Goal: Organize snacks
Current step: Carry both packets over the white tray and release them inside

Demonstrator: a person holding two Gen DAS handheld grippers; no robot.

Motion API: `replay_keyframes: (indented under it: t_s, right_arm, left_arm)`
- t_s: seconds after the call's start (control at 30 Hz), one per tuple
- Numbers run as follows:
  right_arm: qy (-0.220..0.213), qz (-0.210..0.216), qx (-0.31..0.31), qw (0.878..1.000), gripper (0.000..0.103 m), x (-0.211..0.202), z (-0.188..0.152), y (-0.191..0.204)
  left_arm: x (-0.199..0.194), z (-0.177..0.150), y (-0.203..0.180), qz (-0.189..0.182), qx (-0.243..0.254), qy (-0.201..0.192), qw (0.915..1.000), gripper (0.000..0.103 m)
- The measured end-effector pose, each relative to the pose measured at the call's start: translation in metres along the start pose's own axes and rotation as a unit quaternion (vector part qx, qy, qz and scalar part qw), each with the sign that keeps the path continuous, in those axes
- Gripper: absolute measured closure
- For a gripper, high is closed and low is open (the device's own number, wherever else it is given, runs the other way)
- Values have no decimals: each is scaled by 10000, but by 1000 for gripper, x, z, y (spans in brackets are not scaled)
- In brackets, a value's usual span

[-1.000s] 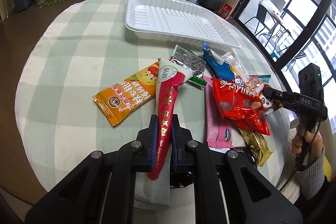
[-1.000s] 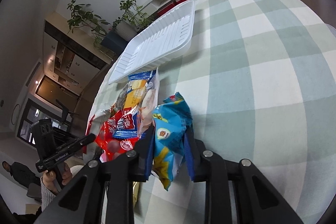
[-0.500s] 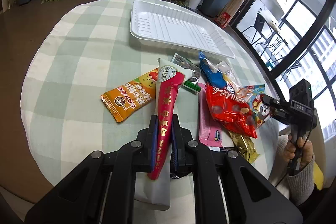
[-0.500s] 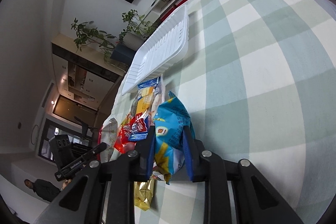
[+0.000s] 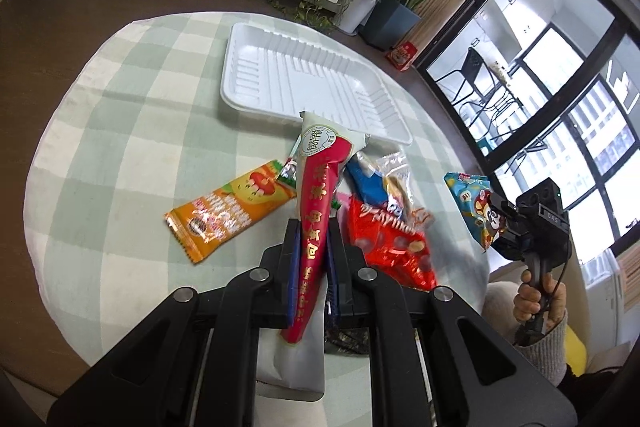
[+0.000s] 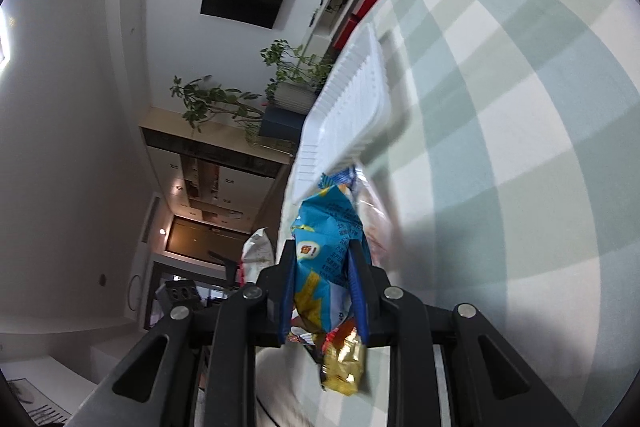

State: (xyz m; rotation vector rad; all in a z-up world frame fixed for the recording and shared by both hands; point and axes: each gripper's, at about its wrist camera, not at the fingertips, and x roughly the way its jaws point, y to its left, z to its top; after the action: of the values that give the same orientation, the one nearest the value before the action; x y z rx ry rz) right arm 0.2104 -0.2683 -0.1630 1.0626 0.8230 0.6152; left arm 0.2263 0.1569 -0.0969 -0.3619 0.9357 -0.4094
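The white tray (image 5: pixel 304 87) lies empty at the far side of the tabletop (image 5: pixel 120 131), and everything else is placed from it. Nearer than the tray, the left tool (image 5: pixel 312 247) is clenched on a long red-and-white snack packet (image 5: pixel 320 187), whose top end overlaps the tray's near rim in the left wrist view. The right tool (image 6: pixel 324 287), seen from its own camera, grips a blue snack bag (image 6: pixel 326 247) off to the tray's right, clear of the tabletop. Between the tools and the tray, an orange packet (image 5: pixel 228 211), a red bag (image 5: pixel 392 247) and a blue-and-clear packet (image 5: pixel 380 183) lie loose in a heap.

The step in hand looks like the carry: both picked snacks are on their way to the tray. Next, each tool needs to reach over the tray's near rim, lower its packet flat onto the ribbed floor and let go, side by side rather than crossed.
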Motion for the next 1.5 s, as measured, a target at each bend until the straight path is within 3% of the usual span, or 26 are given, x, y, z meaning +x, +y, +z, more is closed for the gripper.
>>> replay_keyframes:
  t_s: [0.37,0.67,0.93,1.27,1.4,1.5]
  right_arm:
    - [-72,497,60,9987,76,33,55,21]
    - [-154,671,211,9974,76,70,108,17]
    - [-61,487,173,9986,76,109,147,15]
    - [91,88,69,9999,76,148,162,7]
    - [136,-254,-195,9994,73,155,160,12]
    - [143,-467,-434,9979,64,157,159,17]
  left_arm:
    - [8,59,2,-442,-364,-171,9982,93]
    - [39,118,11,-515,-545,-177,9970,93]
    - [79,151,28,-430,-717,-69,9965,93]
    - [121,174,43,-134,-656,-33,9977,93]
    - [128,175,42,9,-594,-43,9982,93]
    - [129,175,42,119,-551,-86,9984,93]
